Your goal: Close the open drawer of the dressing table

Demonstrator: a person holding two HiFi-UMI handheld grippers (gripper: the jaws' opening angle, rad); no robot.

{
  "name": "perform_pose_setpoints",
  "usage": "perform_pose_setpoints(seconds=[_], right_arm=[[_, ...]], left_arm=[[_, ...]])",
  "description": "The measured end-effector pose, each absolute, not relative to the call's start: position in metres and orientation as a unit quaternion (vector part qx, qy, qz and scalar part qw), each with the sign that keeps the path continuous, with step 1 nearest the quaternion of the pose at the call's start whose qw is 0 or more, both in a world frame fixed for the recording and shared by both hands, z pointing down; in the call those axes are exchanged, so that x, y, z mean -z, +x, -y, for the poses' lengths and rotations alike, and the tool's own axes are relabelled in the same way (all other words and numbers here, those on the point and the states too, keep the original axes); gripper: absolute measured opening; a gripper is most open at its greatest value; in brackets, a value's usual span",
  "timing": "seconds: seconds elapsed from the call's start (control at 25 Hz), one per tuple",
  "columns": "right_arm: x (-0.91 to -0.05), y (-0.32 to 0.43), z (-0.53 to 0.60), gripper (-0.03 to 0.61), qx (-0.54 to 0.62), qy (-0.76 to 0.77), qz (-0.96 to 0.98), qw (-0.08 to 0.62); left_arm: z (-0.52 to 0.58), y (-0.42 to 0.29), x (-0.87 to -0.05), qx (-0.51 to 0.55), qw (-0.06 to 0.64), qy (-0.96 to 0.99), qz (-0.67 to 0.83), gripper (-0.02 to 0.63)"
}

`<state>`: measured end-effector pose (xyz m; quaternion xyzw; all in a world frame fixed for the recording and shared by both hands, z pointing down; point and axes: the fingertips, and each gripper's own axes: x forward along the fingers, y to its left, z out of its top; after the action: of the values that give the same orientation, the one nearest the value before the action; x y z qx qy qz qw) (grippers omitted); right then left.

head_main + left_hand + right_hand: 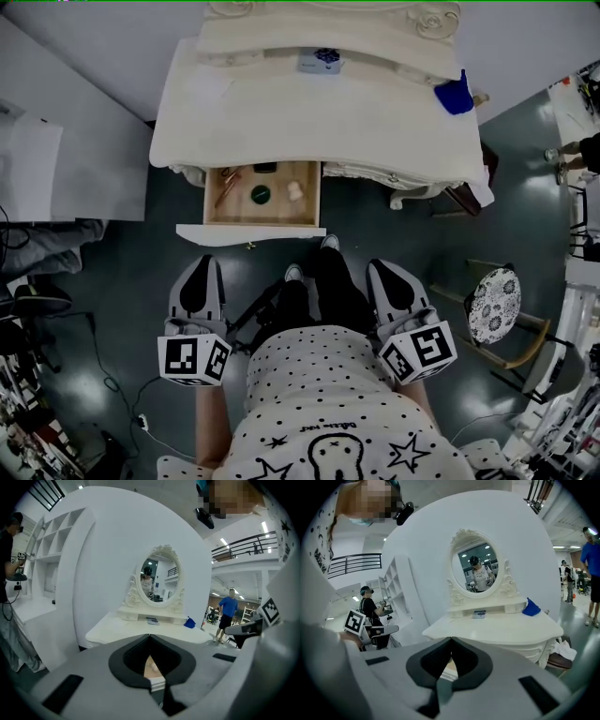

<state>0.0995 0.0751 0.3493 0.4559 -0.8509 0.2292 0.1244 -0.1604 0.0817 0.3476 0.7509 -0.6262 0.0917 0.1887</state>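
The white dressing table (309, 122) stands ahead of me, its wooden drawer (262, 194) pulled out at the left, with the white drawer front (250, 231) nearest to me. Several small items lie inside the drawer. My left gripper (202, 262) hangs just short of the drawer front, shut and empty. My right gripper (382, 267) is level with it, off to the right of the drawer and also shut on nothing. In the left gripper view the closed left gripper (150, 638) points at the table (140, 630). In the right gripper view the right gripper (451, 640) does too.
A small box (322, 61) and a blue cloth (454, 96) lie on the tabletop below the oval mirror (477, 571). A stool with a patterned seat (494, 305) stands at the right. White shelving (51, 550) is at the left. A person in blue (228, 613) stands in the distance.
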Motion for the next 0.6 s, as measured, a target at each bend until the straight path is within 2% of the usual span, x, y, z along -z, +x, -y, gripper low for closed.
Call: perform_pose_setpoints(seconds=[0.4, 0.6], right_arm=[[-0.348, 0.150, -0.002, 0.009, -0.212, 0.426, 0.871, 0.123], [-0.356, 0.171, 0.015, 0.009, -0.215, 0.416, 0.874, 0.133]], left_arm=[[-0.049, -0.144, -0.373, -0.103, 0.194, 0.714, 0.665, 0.014], [-0.059, -0.151, -0.425, -0.143, 0.239, 0.678, 0.680, 0.014]])
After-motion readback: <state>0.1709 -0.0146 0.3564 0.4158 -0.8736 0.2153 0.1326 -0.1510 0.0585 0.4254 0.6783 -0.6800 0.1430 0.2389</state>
